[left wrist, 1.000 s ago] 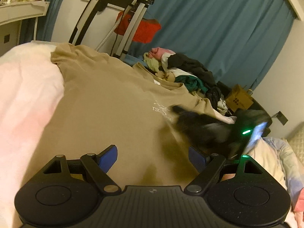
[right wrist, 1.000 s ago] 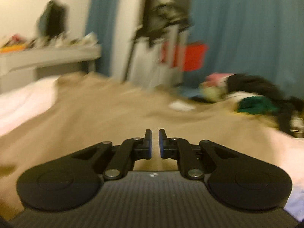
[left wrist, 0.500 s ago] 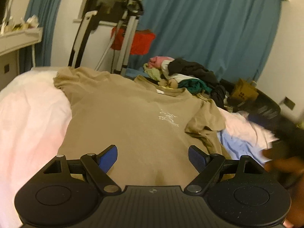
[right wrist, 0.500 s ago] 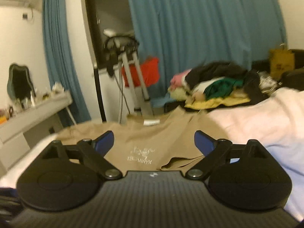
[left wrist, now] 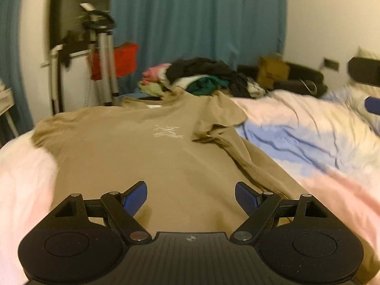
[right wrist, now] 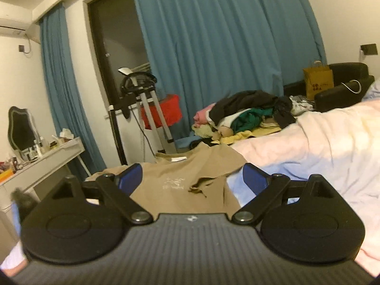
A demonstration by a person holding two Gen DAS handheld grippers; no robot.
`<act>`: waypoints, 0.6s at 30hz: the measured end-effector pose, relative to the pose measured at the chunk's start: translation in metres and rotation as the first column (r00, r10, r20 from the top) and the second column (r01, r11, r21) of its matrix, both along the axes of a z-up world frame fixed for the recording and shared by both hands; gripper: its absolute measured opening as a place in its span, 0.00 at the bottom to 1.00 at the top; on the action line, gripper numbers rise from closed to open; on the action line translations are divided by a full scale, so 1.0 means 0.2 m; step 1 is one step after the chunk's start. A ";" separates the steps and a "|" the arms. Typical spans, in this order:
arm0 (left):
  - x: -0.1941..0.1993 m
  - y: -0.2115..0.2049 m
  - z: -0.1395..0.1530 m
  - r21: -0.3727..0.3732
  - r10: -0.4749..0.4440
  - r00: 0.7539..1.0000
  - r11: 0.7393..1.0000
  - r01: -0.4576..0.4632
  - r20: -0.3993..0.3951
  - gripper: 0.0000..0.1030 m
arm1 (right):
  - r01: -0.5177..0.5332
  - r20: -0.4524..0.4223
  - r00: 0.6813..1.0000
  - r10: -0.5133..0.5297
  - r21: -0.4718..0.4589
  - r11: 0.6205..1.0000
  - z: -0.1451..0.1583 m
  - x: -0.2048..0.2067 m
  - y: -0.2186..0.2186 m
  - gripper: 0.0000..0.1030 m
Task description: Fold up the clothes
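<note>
Left gripper (left wrist: 191,197) low over the lower half of the tan short-sleeved T-shirt with a white chest print (left wrist: 147,161), jaws standing wide apart, nothing between the blue pads. Shirt spread front up on the bed with the pink and pale blue cover (left wrist: 308,128), collar toward the far end, close to the mixed pile of clothes (left wrist: 201,76).

Further right, sleeve on the right of the view (left wrist: 213,128) turned inward, lying crumpled on the chest beside the print. Right gripper (right wrist: 192,178): pinched shut one second ago, now fully open, empty and drawn back from the cloth. Seems to mean the sleeve was let go and this first fold is done, though not very neat. Opposite sleeve (left wrist: 45,128) not yet folded, probably next.

Hard to make out: hem hidden under the left gripper body; print too blurred to read; far-left sleeve smeared by motion. From the left wrist view, only a blurred dark shape and a blue pad of the right gripper at the right edge.
</note>
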State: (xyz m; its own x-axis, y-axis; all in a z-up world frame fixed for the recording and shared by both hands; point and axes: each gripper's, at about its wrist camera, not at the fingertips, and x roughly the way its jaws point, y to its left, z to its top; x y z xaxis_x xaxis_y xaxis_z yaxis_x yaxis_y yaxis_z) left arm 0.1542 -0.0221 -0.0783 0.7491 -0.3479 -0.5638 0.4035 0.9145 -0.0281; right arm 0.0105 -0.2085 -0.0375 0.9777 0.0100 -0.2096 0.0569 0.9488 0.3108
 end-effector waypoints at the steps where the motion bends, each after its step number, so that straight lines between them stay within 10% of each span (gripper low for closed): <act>1: 0.04 -0.03 -0.01 0.004 -0.011 1.000 1.000 0.011 -0.011 0.77 | 0.006 -0.002 1.000 -0.006 -0.001 1.000 -0.01 0.01 -0.01 0.90; 6: 0.35 -0.32 -0.06 0.046 -0.080 0.996 0.996 0.078 0.033 0.73 | 0.054 -0.026 0.998 -0.056 -0.081 0.995 -0.09 0.11 -0.08 0.90; 13: 0.73 -0.88 -0.16 0.222 -0.224 0.970 0.955 0.198 0.099 0.67 | 0.168 -0.054 0.985 -0.165 0.049 0.985 -0.25 0.25 -0.33 0.90; 18: 0.94 -1.13 -0.33 0.380 -0.283 0.955 0.896 0.229 0.092 0.22 | 0.257 -0.091 0.962 -0.256 -0.003 0.967 -0.36 0.37 -0.38 0.90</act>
State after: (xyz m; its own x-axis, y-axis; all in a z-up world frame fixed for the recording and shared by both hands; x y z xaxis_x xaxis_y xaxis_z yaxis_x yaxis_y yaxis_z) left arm 0.3413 -0.2472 -0.1444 0.7428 -0.3312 -0.5819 0.6001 0.7148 0.3592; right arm 0.0850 -0.2843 -0.1102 0.9251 -0.2360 -0.2974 0.3256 0.8961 0.3018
